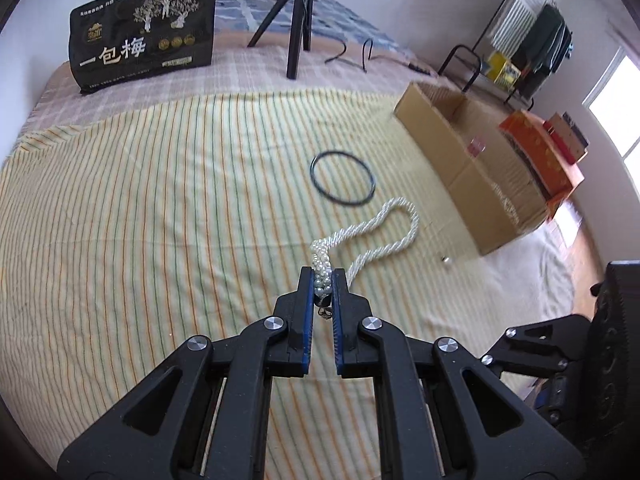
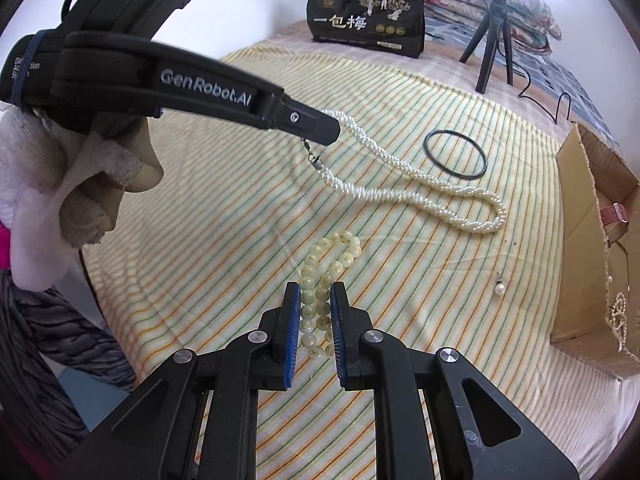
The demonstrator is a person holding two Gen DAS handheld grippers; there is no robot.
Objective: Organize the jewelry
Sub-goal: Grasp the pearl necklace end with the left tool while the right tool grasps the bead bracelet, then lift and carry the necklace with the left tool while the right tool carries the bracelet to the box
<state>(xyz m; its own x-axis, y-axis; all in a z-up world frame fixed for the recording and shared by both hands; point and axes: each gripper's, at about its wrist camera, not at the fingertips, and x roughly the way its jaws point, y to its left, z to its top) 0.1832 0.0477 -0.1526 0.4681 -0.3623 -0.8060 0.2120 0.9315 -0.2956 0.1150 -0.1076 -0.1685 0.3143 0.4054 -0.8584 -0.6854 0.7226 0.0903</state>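
Left wrist view: left claw (image 1: 323,276) clamped on pearl necklace (image 1: 394,224), clasp half hidden; right claw (image 2: 319,294) around bead bracelet (image 2: 326,280), grip unclear.

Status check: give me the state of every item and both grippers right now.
left gripper: shut on pearl necklace
pearl necklace: one end held, rest trailing on the bedspread
right gripper: shut on bead bracelet
bead bracelet: gripped, loop hanging forward
black ring: flat, untouched
cardboard box: open
loose pearl: on the bedspread

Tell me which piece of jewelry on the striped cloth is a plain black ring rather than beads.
The thin black hoop bangle, lying flat near the cardboard box. The twisted white pearl necklace and pale yellow-green bead bracelet are beaded and held by tools.
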